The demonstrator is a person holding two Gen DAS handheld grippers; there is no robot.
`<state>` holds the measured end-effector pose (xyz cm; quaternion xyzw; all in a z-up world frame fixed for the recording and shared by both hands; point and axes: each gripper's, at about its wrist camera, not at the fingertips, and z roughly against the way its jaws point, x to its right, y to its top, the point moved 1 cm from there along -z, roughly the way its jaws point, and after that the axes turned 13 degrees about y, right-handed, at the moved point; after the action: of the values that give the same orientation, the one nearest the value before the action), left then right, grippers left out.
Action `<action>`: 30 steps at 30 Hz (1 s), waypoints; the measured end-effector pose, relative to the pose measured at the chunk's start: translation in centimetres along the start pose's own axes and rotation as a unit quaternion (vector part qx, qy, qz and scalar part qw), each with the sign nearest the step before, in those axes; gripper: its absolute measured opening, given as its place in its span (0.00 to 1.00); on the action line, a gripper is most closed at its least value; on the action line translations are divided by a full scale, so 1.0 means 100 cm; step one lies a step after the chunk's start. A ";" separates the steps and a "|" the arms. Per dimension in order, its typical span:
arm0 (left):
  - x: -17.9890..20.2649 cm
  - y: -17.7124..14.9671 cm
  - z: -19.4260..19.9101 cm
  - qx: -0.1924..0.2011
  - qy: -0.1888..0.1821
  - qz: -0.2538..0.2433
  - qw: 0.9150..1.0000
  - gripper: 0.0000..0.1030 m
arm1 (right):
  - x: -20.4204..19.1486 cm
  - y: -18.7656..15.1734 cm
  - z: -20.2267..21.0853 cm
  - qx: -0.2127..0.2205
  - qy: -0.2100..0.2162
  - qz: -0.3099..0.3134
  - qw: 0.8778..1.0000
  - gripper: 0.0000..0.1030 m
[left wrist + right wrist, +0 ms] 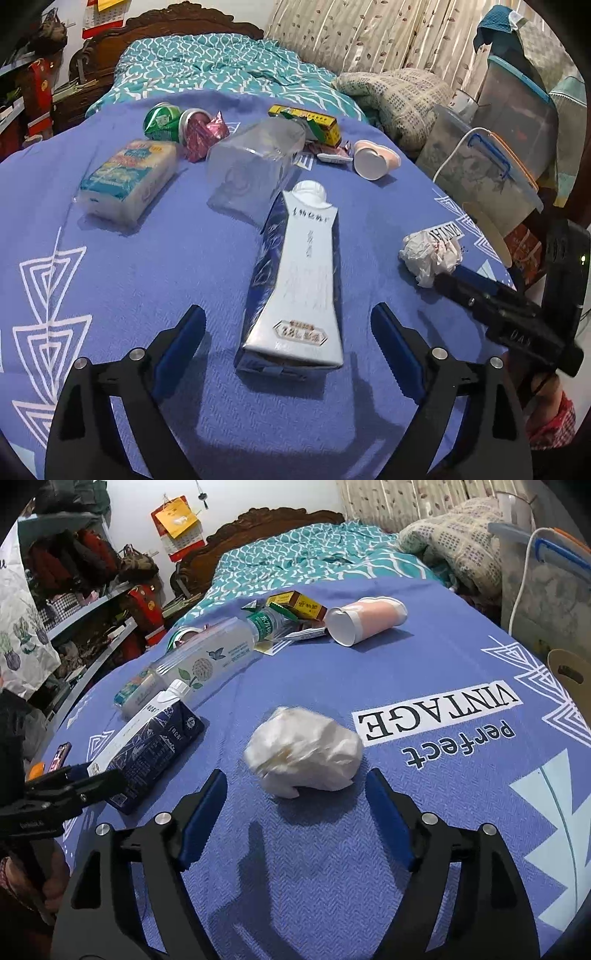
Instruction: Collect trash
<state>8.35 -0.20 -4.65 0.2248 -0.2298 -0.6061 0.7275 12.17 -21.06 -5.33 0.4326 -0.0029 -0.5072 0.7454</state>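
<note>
A white and dark blue drink carton (295, 280) lies on the blue cloth, its bottom between the open fingers of my left gripper (288, 332); it also shows in the right wrist view (147, 746). A crumpled white tissue (303, 753) lies just ahead of my open right gripper (295, 797), and shows in the left wrist view (430, 254). Farther back lie a clear plastic bottle (255, 162), a pink paper cup (364, 622), a tissue pack (129, 177), a yellow box (306, 122) and crushed wrappers (203, 133).
The blue cloth (443, 657) covers a table in front of a bed with a teal cover (207, 66). Plastic storage bins (491, 158) with a white cable stand to the right. Cluttered shelves (74, 602) stand to the left. A phone (61, 755) lies near the table's left edge.
</note>
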 end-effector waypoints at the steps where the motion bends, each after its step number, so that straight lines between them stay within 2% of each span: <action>1: 0.002 0.001 0.000 0.002 -0.001 0.000 1.000 0.85 | 0.000 0.000 -0.001 -0.001 0.001 0.001 1.000 0.76; 18: 0.007 0.001 -0.008 -0.009 0.017 -0.006 1.000 0.85 | 0.003 0.008 -0.006 -0.009 0.007 0.001 1.000 0.76; 22: 0.008 0.001 -0.009 -0.007 0.020 -0.007 1.000 0.79 | 0.001 0.010 -0.011 -0.014 0.007 0.007 1.000 0.75; 23: 0.009 0.001 -0.009 -0.008 0.019 -0.010 1.000 0.70 | 0.001 0.010 -0.013 -0.017 0.007 0.008 1.000 0.69; 24: 0.010 0.001 -0.010 -0.010 0.017 -0.013 1.000 0.58 | 0.001 0.009 -0.015 -0.021 0.006 0.011 1.000 0.52; 25: 0.012 0.000 -0.011 -0.013 0.018 -0.018 1.000 0.51 | 0.000 0.009 -0.018 -0.028 0.006 0.013 1.000 0.45; 26: 0.014 -0.001 -0.013 -0.015 0.017 -0.023 0.999 0.51 | 0.000 0.008 -0.020 -0.033 0.006 0.015 0.999 0.31; 27: 0.014 -0.001 -0.013 -0.014 0.017 -0.023 0.999 0.50 | 0.000 0.007 -0.022 -0.036 0.007 0.016 0.999 0.23; 30: 0.014 -0.001 -0.012 -0.012 0.009 -0.021 1.000 0.50 | -0.001 0.006 -0.021 -0.034 0.010 0.018 0.999 0.22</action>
<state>9.19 -1.53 -5.55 0.2267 -0.2114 -0.6215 0.7195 13.47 -19.61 -6.22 0.4117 0.0146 -0.4894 0.7686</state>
